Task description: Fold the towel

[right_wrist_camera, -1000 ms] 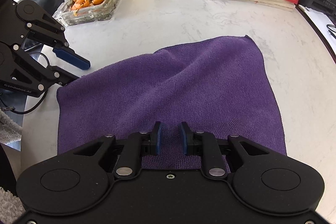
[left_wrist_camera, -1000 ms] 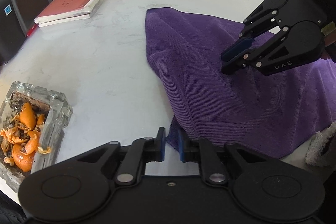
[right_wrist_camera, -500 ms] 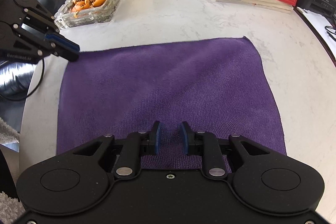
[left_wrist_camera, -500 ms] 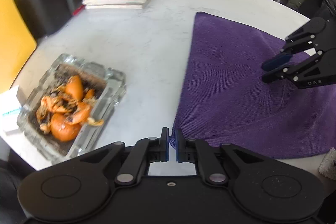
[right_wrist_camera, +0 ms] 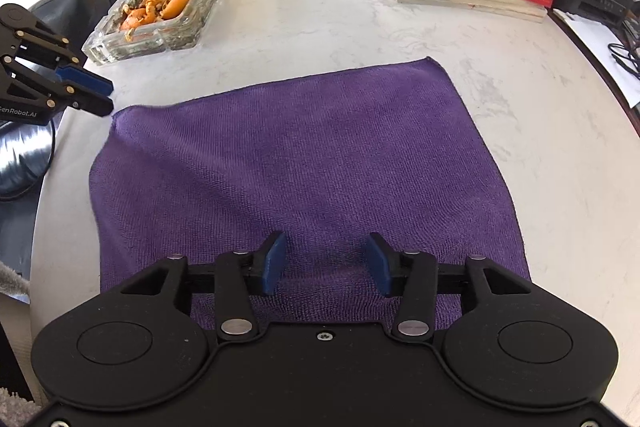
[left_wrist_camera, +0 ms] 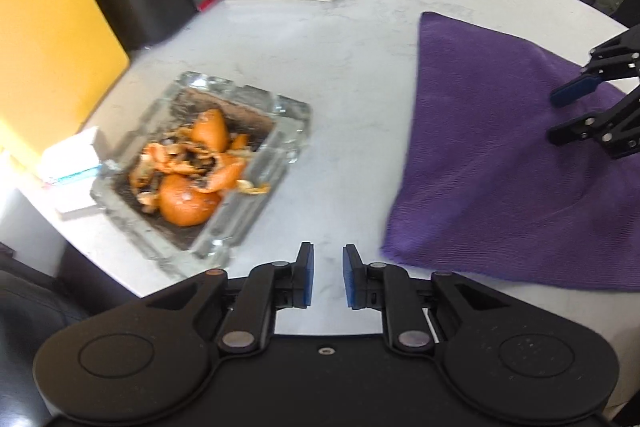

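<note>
Purple towel lies flat on the counter, filling mid-frame in right wrist view. Right gripper sits over its near edge, jaws opening, cloth under but not pinched. Left gripper is off the towel's lower-left corner, jaws opening w/ nothing between.

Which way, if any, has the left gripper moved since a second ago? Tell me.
Yes. In the right wrist view the left gripper has drawn off the purple towel toward the square glass ashtray, its fingers opening and empty.
</note>
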Demonstrator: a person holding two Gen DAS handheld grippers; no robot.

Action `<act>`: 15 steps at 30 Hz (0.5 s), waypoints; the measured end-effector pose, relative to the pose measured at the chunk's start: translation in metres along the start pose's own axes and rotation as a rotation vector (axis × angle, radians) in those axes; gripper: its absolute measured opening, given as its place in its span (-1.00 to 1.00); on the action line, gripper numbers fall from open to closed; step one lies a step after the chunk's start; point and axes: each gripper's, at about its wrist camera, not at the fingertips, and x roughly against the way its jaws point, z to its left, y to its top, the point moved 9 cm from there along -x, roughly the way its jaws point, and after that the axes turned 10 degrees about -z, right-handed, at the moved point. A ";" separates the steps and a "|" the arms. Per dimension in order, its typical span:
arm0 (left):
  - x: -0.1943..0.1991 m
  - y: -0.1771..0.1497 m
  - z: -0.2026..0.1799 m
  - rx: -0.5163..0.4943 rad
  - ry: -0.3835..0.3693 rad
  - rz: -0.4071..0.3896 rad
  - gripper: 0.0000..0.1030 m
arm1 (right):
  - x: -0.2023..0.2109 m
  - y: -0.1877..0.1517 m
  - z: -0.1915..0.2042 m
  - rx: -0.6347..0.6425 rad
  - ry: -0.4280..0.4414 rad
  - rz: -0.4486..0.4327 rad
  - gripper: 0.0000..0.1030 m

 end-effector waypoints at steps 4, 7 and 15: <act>0.011 0.017 -0.015 -0.020 -0.038 -0.061 -0.71 | 0.021 0.004 0.000 -0.030 -0.029 -0.079 -0.12; 0.005 0.035 -0.045 -0.054 -0.125 -0.094 -0.70 | 0.054 0.000 0.011 -0.074 -0.032 -0.153 -0.12; -0.045 0.089 -0.119 -0.335 -0.209 -0.137 -0.70 | 0.144 -0.104 0.015 -0.362 -0.190 -0.166 -0.12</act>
